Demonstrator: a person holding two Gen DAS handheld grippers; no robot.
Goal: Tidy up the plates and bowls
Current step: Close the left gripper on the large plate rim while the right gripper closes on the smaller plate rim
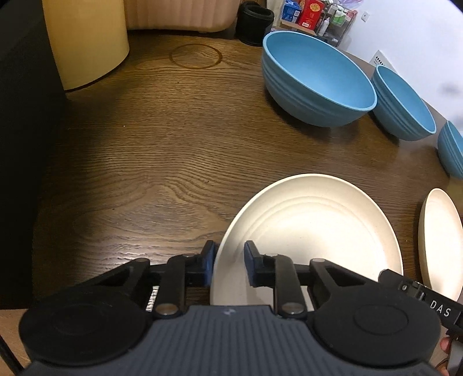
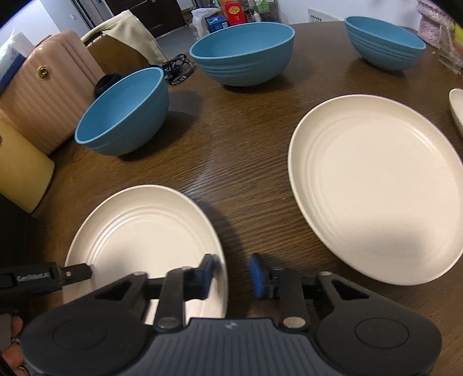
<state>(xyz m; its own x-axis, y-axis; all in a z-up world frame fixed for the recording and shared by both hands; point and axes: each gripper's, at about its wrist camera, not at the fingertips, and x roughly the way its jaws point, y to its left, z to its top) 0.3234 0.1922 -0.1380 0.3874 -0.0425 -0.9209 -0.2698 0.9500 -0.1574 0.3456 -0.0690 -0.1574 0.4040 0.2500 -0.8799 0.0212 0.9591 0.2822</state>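
Note:
A cream plate (image 1: 312, 228) lies on the dark wooden table (image 1: 144, 150). My left gripper (image 1: 230, 264) is open, its fingers straddling the plate's left rim. The same plate (image 2: 144, 245) shows in the right wrist view, where my right gripper (image 2: 233, 274) is open with its fingers either side of the plate's right rim. A second, larger-looking cream plate (image 2: 376, 188) lies to the right. Three blue bowls stand behind: one at left (image 2: 124, 112), one in the middle (image 2: 243, 52), one at right (image 2: 382, 40). The nearest bowl (image 1: 315, 78) shows in the left view.
A cream cylinder (image 1: 86, 40) and a pink ribbed bag (image 2: 46, 86) stand at the table's left side. The edge of another cream dish (image 2: 457, 107) shows at far right. Boxes and bottles (image 2: 231, 14) sit behind the table.

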